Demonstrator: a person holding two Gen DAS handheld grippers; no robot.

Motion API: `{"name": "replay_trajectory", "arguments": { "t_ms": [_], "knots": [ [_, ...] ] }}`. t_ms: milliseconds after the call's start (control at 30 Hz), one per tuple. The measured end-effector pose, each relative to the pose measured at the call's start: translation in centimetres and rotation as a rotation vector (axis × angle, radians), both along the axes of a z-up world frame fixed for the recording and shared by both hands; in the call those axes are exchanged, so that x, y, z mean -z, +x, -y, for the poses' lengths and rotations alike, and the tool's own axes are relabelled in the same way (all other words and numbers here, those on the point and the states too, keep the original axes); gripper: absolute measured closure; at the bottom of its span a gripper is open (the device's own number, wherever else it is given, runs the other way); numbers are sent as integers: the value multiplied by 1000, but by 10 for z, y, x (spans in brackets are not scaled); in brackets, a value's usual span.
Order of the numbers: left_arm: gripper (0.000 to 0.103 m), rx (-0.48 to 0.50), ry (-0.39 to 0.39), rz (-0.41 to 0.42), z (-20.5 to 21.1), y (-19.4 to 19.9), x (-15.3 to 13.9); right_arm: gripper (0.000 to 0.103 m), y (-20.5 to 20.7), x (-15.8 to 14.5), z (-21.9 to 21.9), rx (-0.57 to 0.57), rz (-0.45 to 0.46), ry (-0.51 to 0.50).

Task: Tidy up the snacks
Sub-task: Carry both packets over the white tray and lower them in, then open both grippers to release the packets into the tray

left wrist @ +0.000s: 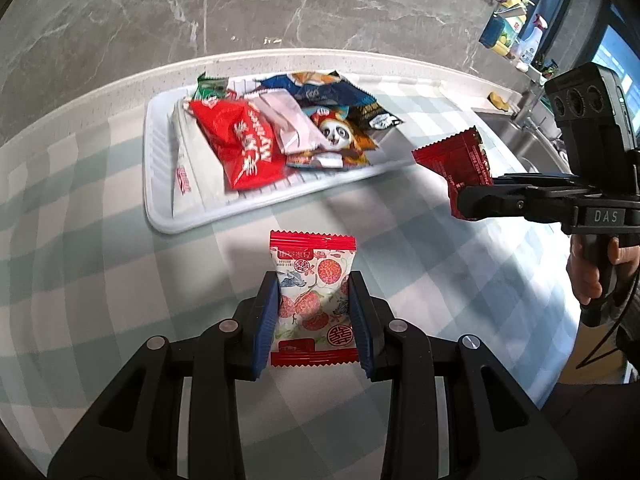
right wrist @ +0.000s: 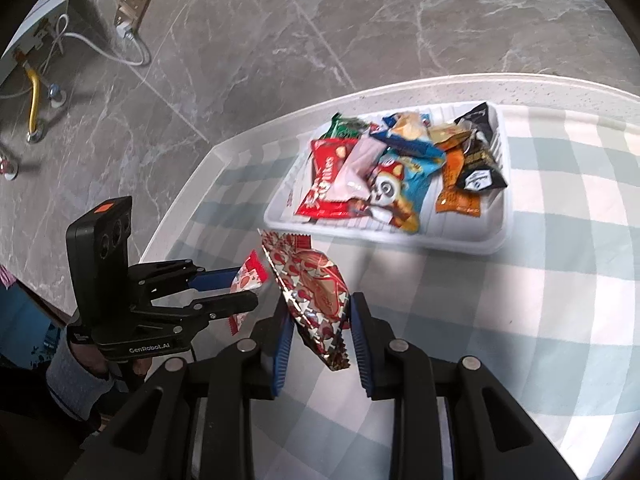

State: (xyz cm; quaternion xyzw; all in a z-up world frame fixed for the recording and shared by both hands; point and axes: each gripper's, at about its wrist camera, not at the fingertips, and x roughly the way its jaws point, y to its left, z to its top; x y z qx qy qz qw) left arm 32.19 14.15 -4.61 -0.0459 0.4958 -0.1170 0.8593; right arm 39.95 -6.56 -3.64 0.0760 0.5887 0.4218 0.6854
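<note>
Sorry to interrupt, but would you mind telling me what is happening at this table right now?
A person is sorting snack packets into a white tray on a checked tablecloth. The left gripper is shut on a white packet with red fruit print, held short of the tray. The right gripper is shut on a shiny red foil packet, also not yet over the tray. The tray already holds a pile of mixed packets, among them a panda packet.

A home kitchen: steel sink (left wrist: 516, 136), cleaning bottles (left wrist: 530, 46), checked tablecloth (left wrist: 120, 280).
</note>
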Motion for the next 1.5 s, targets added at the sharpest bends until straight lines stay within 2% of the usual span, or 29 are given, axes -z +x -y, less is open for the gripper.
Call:
{"name": "replay_trajectory", "arguments": {
  "t_ms": [733, 1067, 1500],
  "knots": [
    [71, 10, 31, 102, -12, 94, -41, 73, 84, -15, -19, 70, 113, -22],
    [71, 8, 39, 102, -11, 129, -37, 73, 116, 3, -18, 127, 107, -56],
    [71, -22, 40, 86, -21, 157, -20, 73, 138, 27, -14, 164, 86, -96]
  ]
}}
